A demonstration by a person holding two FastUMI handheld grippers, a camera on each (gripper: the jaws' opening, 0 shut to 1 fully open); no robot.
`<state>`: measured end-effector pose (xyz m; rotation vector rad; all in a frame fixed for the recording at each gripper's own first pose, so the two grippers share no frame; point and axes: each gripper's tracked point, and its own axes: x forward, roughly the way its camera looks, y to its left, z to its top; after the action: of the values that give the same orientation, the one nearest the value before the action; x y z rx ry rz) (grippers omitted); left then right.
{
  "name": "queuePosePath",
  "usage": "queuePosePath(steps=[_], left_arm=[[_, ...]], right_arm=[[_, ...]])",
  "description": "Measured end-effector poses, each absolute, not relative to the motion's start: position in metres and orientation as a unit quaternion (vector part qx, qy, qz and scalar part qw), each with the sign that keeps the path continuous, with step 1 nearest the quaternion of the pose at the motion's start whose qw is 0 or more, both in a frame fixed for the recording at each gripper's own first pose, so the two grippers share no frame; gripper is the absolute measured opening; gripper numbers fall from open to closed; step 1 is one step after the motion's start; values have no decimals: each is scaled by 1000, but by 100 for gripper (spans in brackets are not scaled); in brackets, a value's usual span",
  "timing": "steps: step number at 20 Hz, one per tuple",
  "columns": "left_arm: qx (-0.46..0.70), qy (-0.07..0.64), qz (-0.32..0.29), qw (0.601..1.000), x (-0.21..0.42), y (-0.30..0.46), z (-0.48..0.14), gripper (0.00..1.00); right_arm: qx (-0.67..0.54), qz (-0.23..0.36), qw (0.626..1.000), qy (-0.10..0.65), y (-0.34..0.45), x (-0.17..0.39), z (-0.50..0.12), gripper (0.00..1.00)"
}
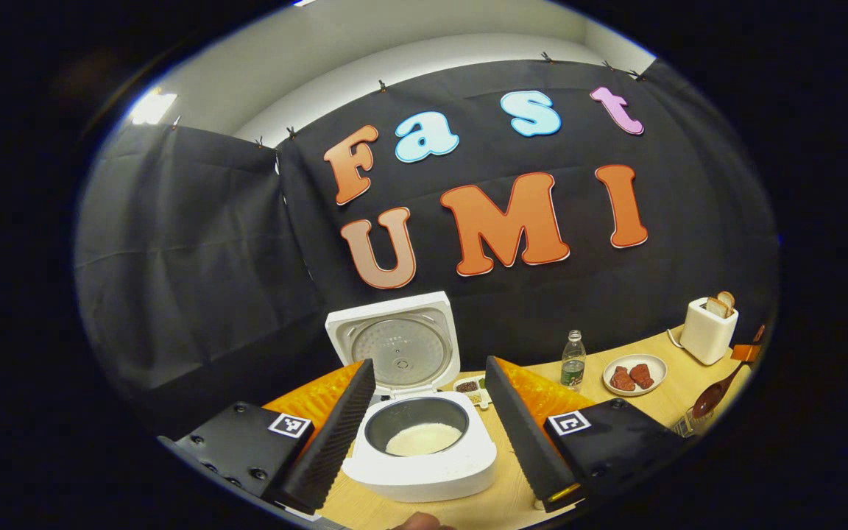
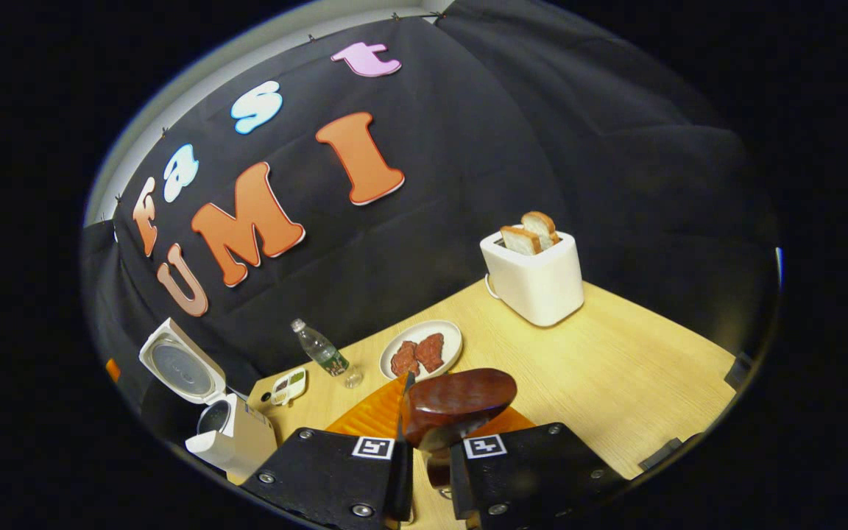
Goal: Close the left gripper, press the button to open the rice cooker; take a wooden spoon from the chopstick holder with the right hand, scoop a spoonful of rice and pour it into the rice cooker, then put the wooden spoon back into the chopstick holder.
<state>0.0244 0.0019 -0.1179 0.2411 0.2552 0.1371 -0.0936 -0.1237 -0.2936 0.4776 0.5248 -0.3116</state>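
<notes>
The white rice cooker [image 1: 424, 460] stands straight ahead in the left gripper view with its lid [image 1: 398, 346] up and white rice [image 1: 422, 439] in the pot. My left gripper [image 1: 430, 364] is open, its two black fingers framing the cooker without touching it. My right gripper [image 2: 424, 419] is shut on the handle of the dark wooden spoon [image 2: 461, 401], whose bowl sticks out past the fingers. From the left gripper view, the spoon [image 1: 711, 397] hangs bowl-down just above a clear glass holder [image 1: 689, 423] at the far right. The cooker [image 2: 229, 438] sits far left in the right gripper view.
On the wooden table [image 2: 615, 368] stand a white toaster [image 2: 538, 276] with two bread slices, a plate of reddish meat [image 2: 422, 350], a small water bottle [image 2: 321, 353] and a little divided dish [image 2: 288, 384]. An orange mat [image 1: 542, 390] lies beside the cooker.
</notes>
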Motion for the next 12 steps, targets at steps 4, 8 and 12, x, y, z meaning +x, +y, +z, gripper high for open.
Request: queuePosePath(steps=[4,8,12], left_arm=[[95,131,64,985,33,42,-130,96],[82,133,69,985,36,79,-138,100],[70,144,72,984,33,107,-150,100]], right_arm=[[235,-144,930,243,-85,-89,-260,20],[211,-107,935,264,-23,-87,-260,20],[181,-75,933,302,39,-94,-296,19]])
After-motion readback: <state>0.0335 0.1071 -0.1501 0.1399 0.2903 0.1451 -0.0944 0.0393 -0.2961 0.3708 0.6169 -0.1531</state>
